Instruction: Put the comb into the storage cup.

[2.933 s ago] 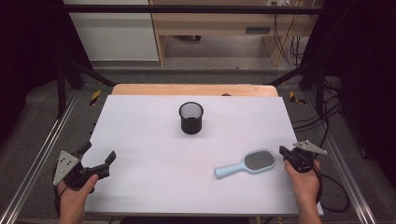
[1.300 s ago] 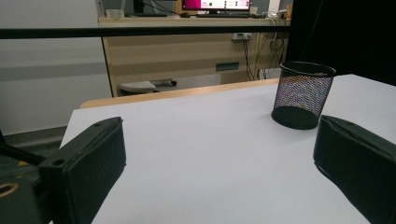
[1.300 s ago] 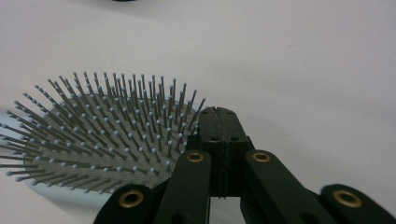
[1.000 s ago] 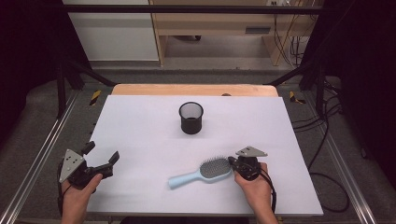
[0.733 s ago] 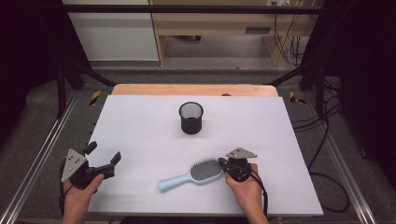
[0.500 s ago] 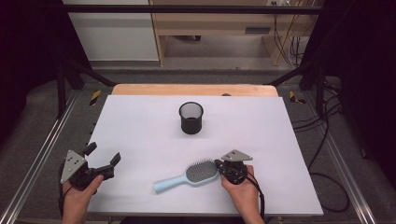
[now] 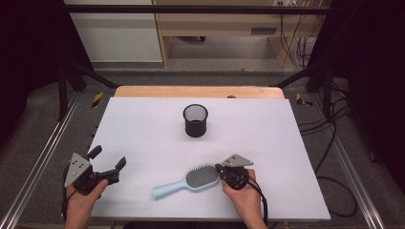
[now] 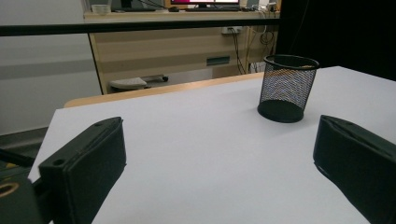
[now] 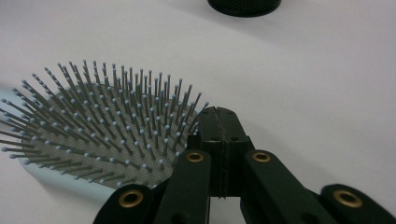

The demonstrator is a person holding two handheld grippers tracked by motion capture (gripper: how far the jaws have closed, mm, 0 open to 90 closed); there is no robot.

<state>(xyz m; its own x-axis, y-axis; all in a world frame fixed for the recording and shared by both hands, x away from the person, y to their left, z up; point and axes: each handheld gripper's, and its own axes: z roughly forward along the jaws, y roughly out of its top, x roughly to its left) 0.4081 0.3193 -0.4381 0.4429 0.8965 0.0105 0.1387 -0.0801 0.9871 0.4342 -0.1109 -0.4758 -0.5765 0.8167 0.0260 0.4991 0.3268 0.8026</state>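
Note:
A light blue hairbrush [image 7: 201, 176] lies bristles up near the table's front edge, its handle pointing left. My right gripper [image 7: 220, 171] is shut, jaw against jaw with nothing between, and its tip touches the right rim of the brush head. In the right gripper view the closed jaws [image 9: 217, 114] meet the edge of the bristled head [image 9: 102, 135]. At the front left my left gripper [image 7: 108, 157] rests open with nothing between its jaws [image 8: 219, 158]. A black mesh cup [image 7: 196, 120] stands upright at the table's middle back.
The white table top [image 7: 143, 133] ends in a wooden strip at the back and metal rails at both sides. In the left gripper view the mesh cup [image 8: 287, 88] stands ahead and to the right. Cables trail on the floor at the right.
My right gripper has travelled left along the front of the table, jaws closed, and the hairbrush has slid left ahead of it. The left gripper has stayed in place.

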